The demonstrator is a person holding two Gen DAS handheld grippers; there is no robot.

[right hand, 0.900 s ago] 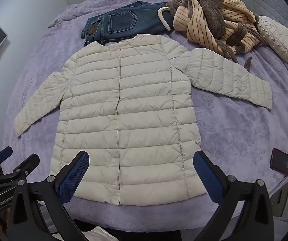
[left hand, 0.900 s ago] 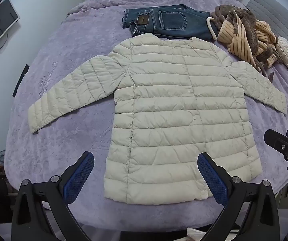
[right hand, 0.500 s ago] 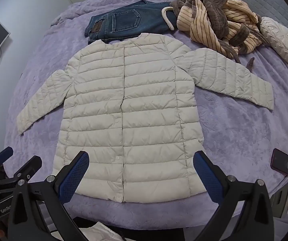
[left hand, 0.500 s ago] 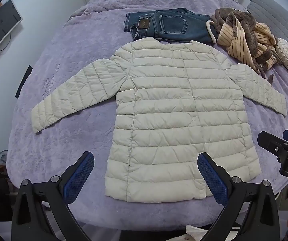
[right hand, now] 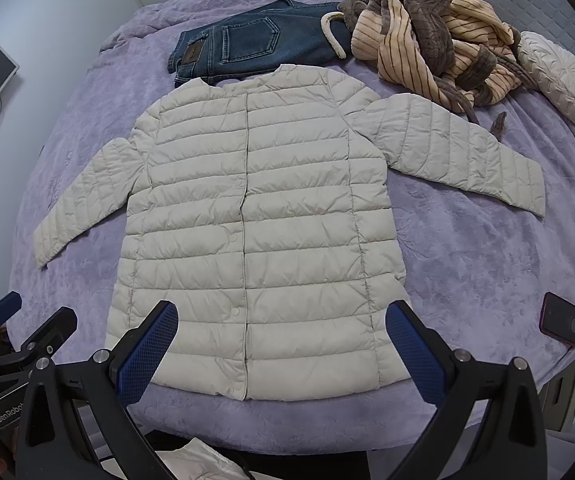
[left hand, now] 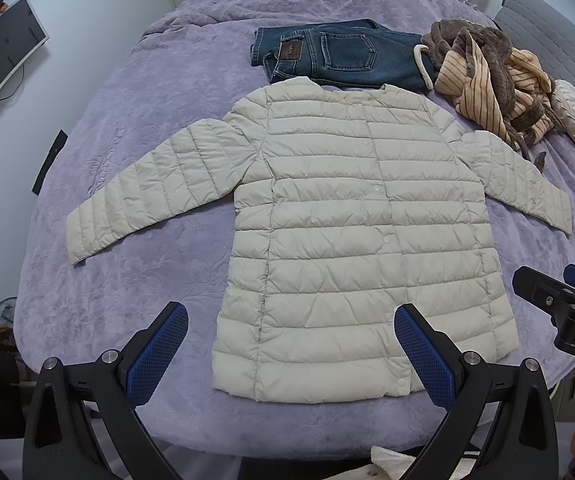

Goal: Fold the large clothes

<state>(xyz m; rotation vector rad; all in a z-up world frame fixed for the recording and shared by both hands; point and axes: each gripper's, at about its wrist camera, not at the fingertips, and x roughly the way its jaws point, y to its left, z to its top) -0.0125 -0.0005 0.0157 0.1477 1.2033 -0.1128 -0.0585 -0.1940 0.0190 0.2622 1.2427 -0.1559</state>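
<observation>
Both claws, left claw [left hand: 291,344] and right claw [right hand: 281,340], hang wide and empty, tilted steeply down over the jacket [left hand: 351,232].

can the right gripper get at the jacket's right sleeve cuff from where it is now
Probably yes: the right gripper hangs open over the jacket hem, and the sleeve cuff lies flat on bare blanket with nothing over it.

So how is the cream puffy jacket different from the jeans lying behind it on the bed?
The quilted jacket lies spread flat, both sleeves out to the sides; the jeans are folded into a compact block. The jacket is pale cream and puffy with stitched bands; the jeans are dark blue denim with a back pocket and a leather patch showing. The jacket covers far more of the bed. Both rest on the purple bedspread, and neither gripper touches them.
</observation>
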